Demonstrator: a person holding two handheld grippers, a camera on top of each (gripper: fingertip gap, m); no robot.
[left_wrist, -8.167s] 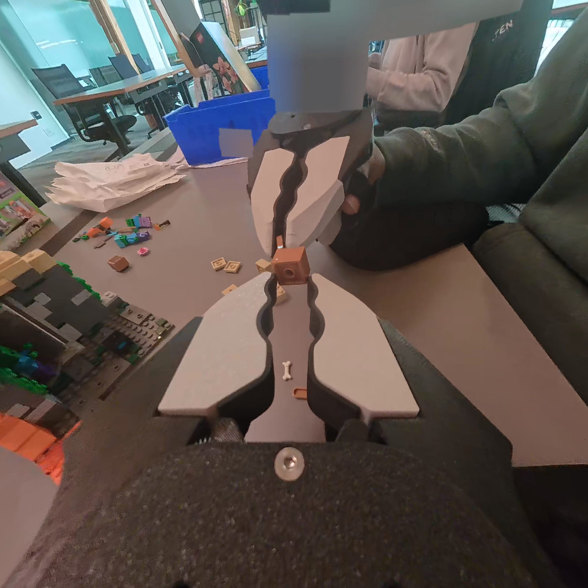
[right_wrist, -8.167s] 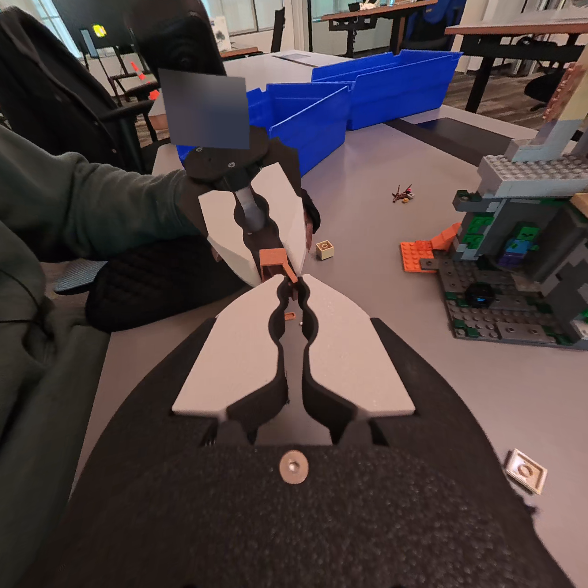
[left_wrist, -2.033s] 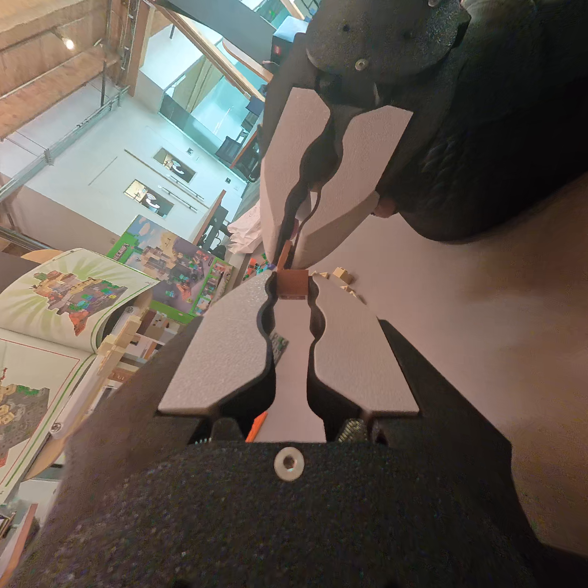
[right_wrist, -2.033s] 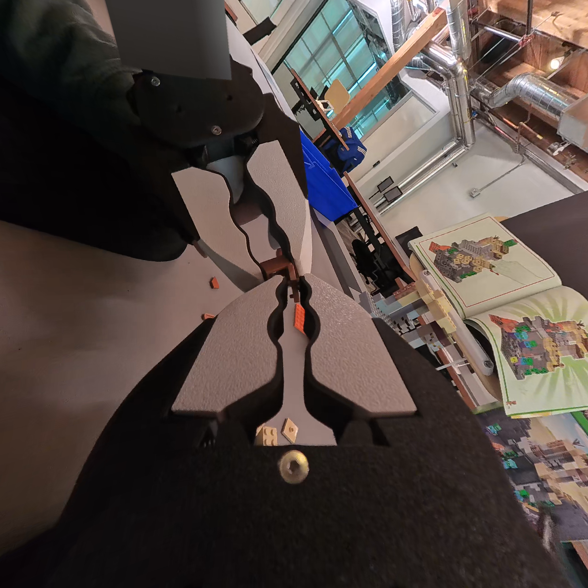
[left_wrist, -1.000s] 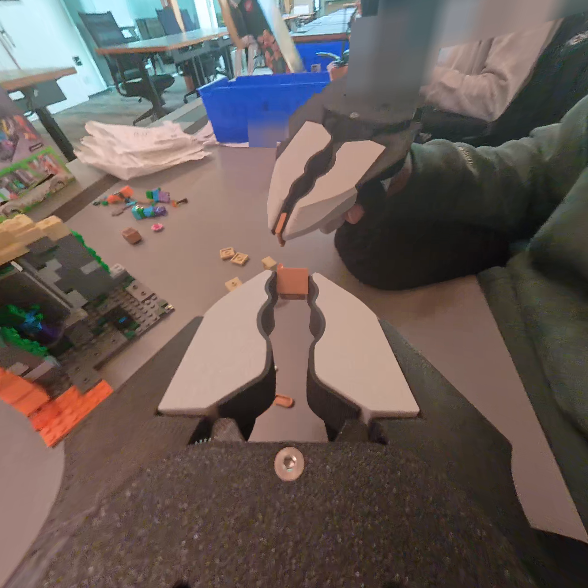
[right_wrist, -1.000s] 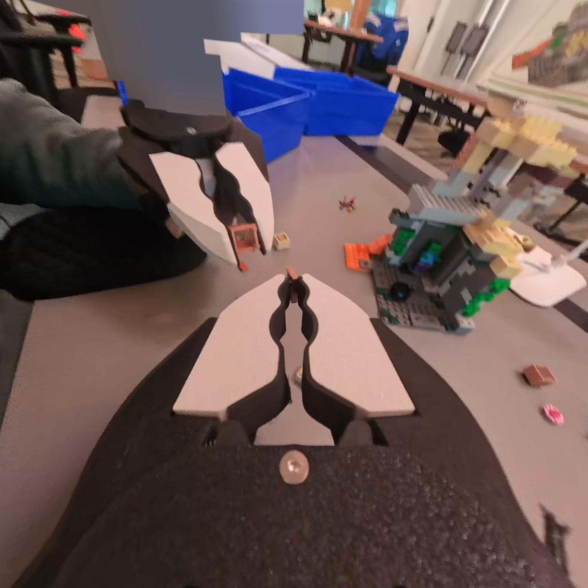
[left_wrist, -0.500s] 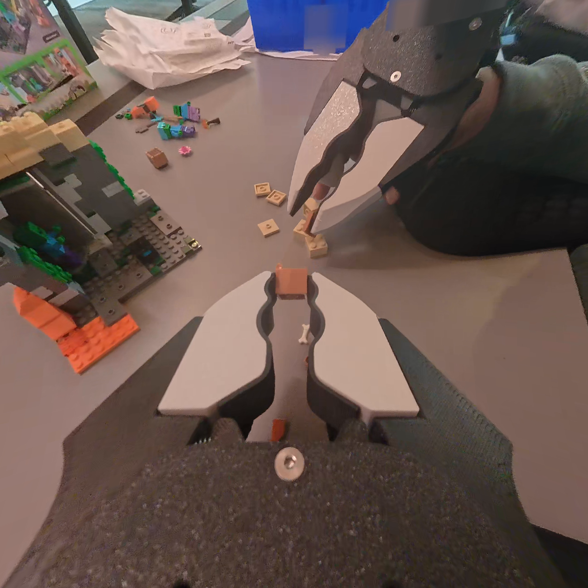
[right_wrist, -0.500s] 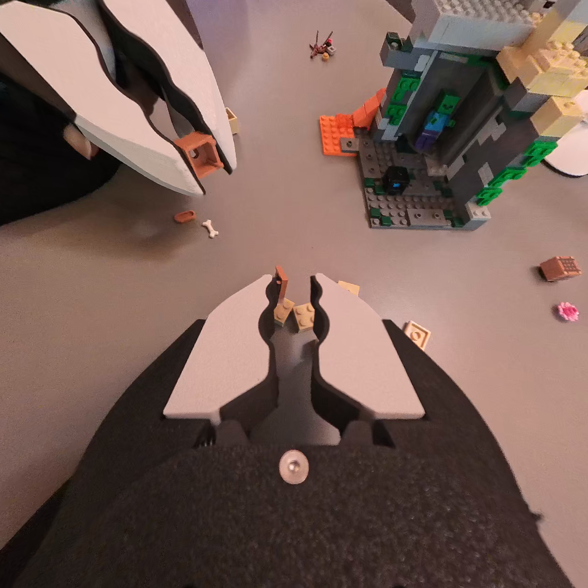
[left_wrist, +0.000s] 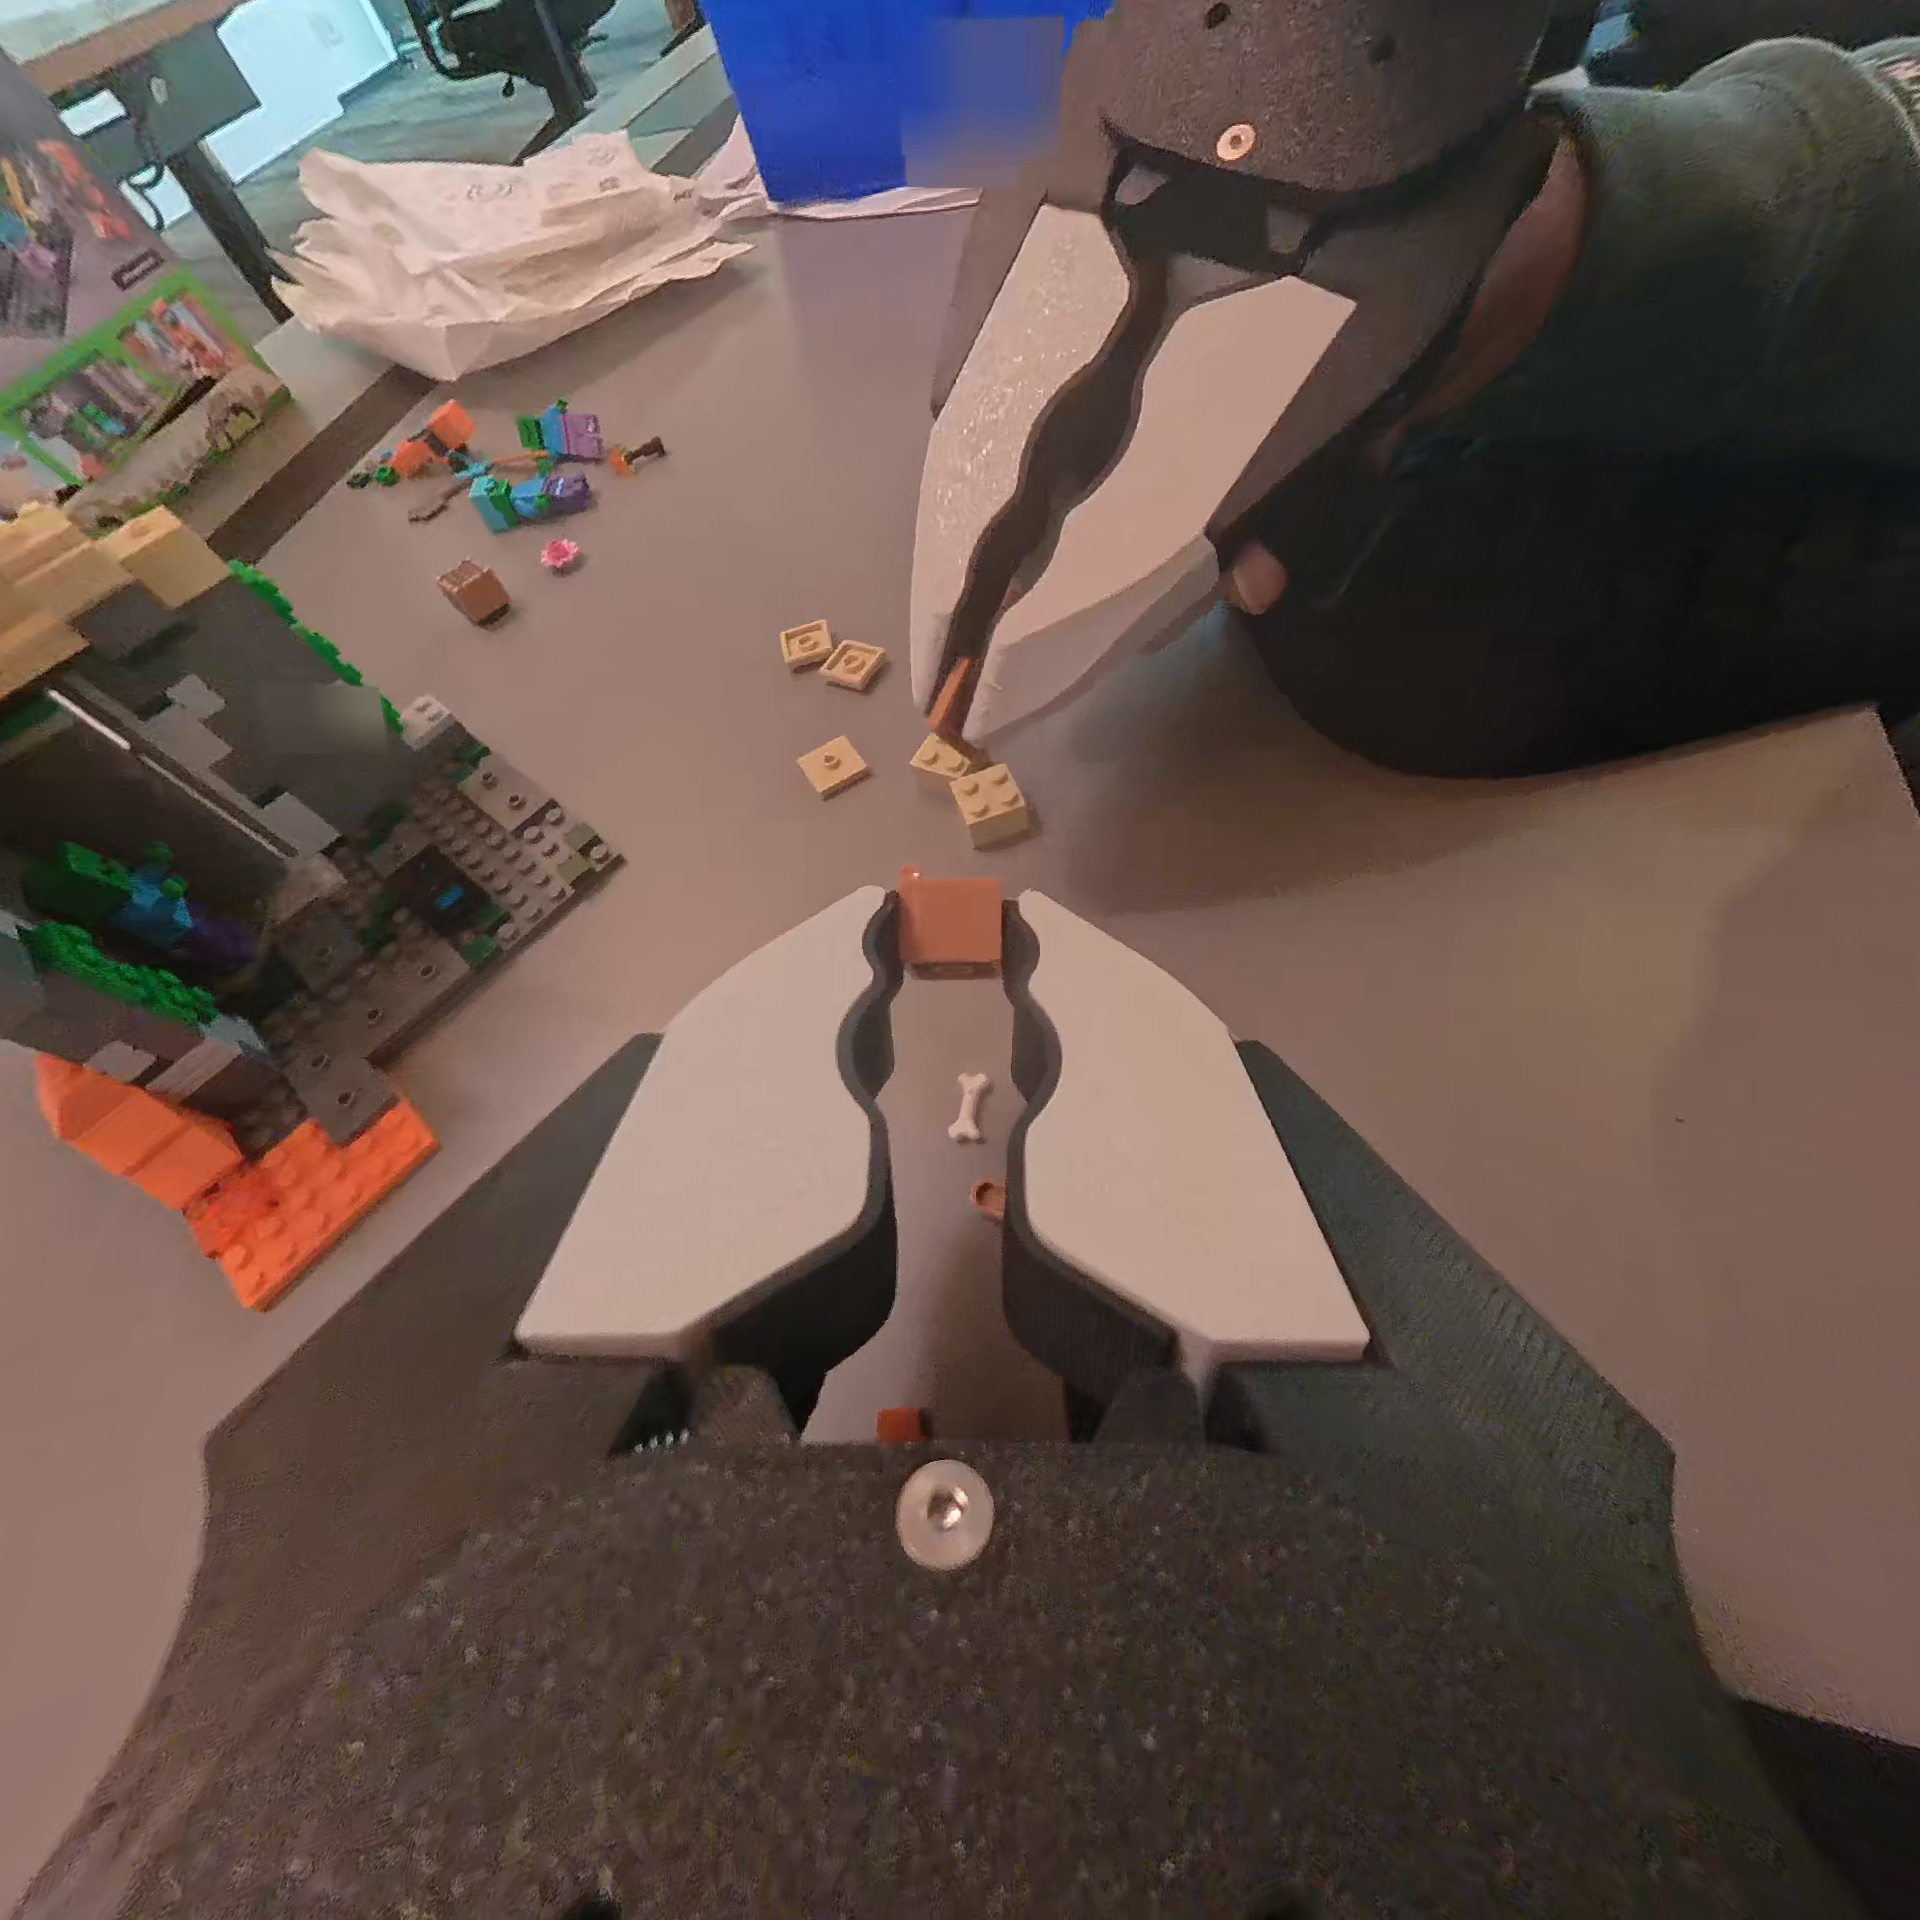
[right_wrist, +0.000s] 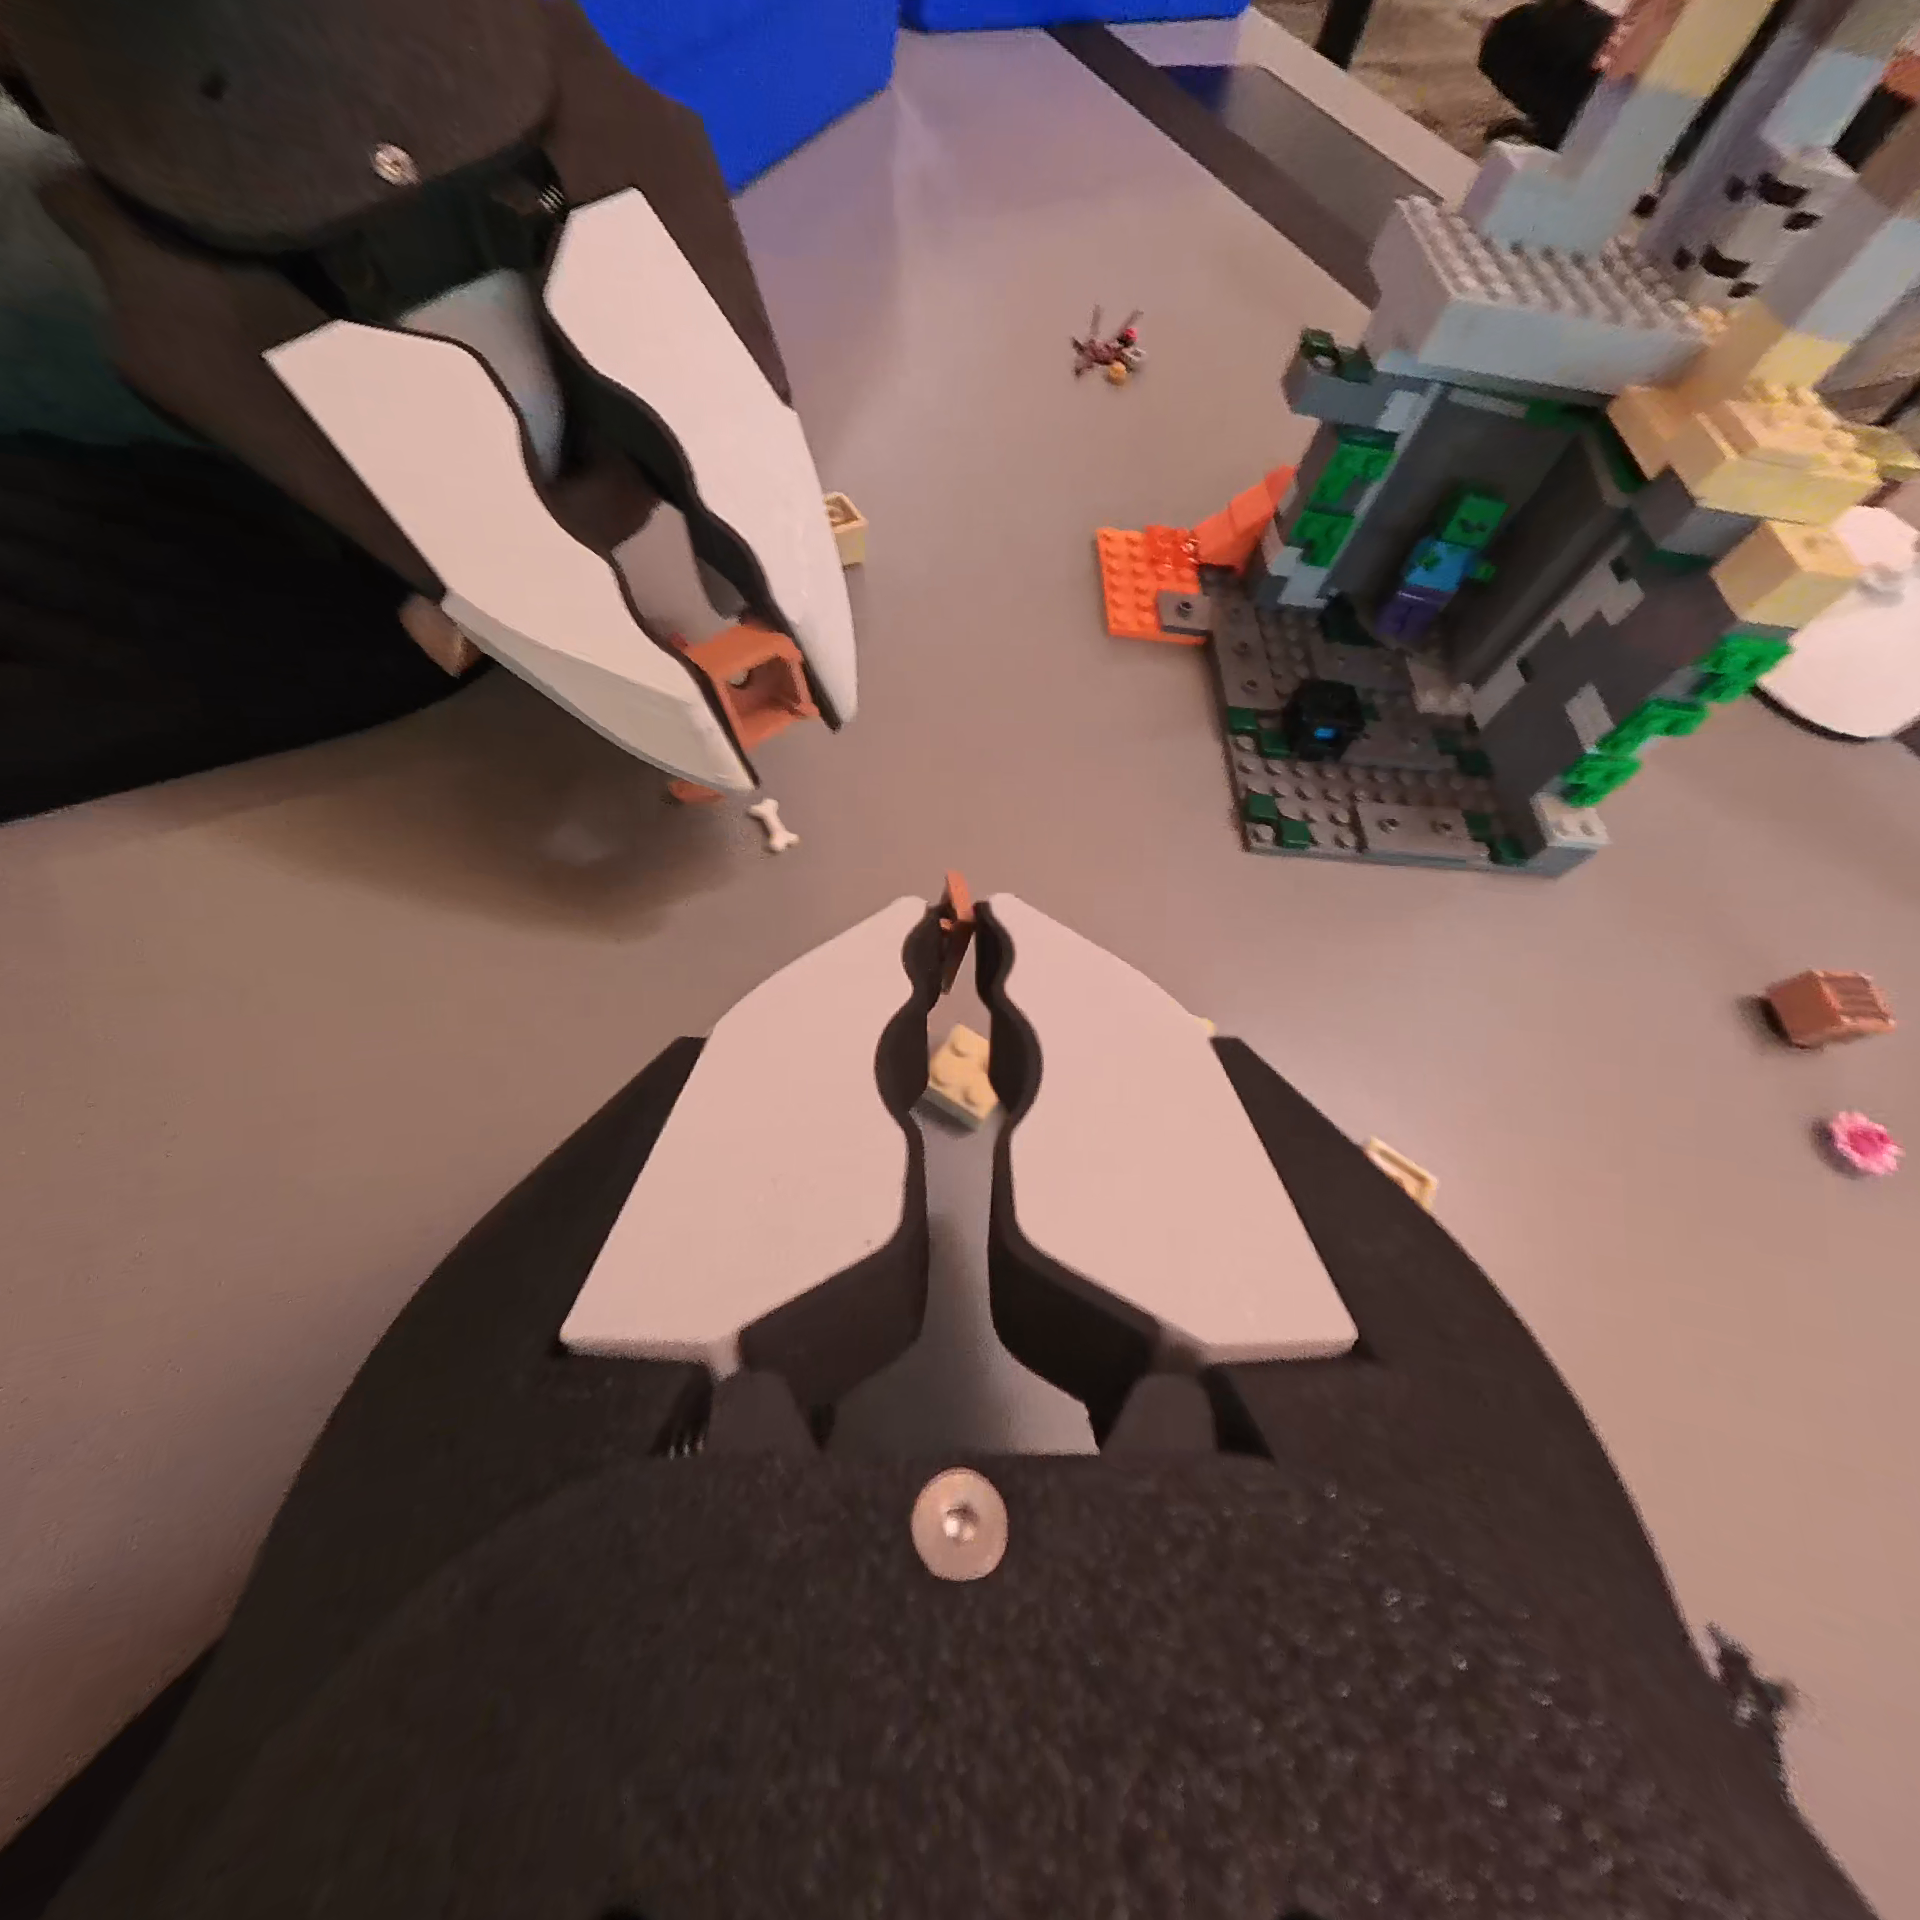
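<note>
In the left wrist view, the left gripper (left_wrist: 951, 914), with pale matte plates over black wavy-edged pads, is pinching a smooth brown cube brick (left_wrist: 951, 925) at its tips, above the grey table (left_wrist: 1455, 1039). Between its fingers a tiny white bone (left_wrist: 969, 1105) and a small brown rounded piece (left_wrist: 989, 1195) are lying on the table. Across from it the right gripper (left_wrist: 966, 696) is pointing down, nipping a thin brown plate (left_wrist: 951, 701) whose lower end is reaching one of two tan studded bricks (left_wrist: 992, 802). Three flat tan square tiles (left_wrist: 831, 764) are lying just beside those. A blocky grey, green and orange brick model (left_wrist: 260, 883) is standing at the left, with crumpled white paper bags (left_wrist: 499, 249) and a blue plastic bin (left_wrist: 831, 94) farther back. The printing on the bags is too blurred to read.

In the right wrist view, the right gripper (right_wrist: 958, 914) is pressing nearly together on the thin brown plate (right_wrist: 954, 930), held upright on edge. One tan brick (right_wrist: 961, 1075) is showing between its fingers. The left gripper (right_wrist: 774, 696) is hanging at upper left, clamping the hollow-faced cube brick (right_wrist: 764, 686), with the bone (right_wrist: 774, 824) just under it. The model (right_wrist: 1507, 623) is standing at the right; a ribbed brown block (right_wrist: 1829, 1006) and a pink flower piece (right_wrist: 1865, 1141) are lying near the edge.
</note>
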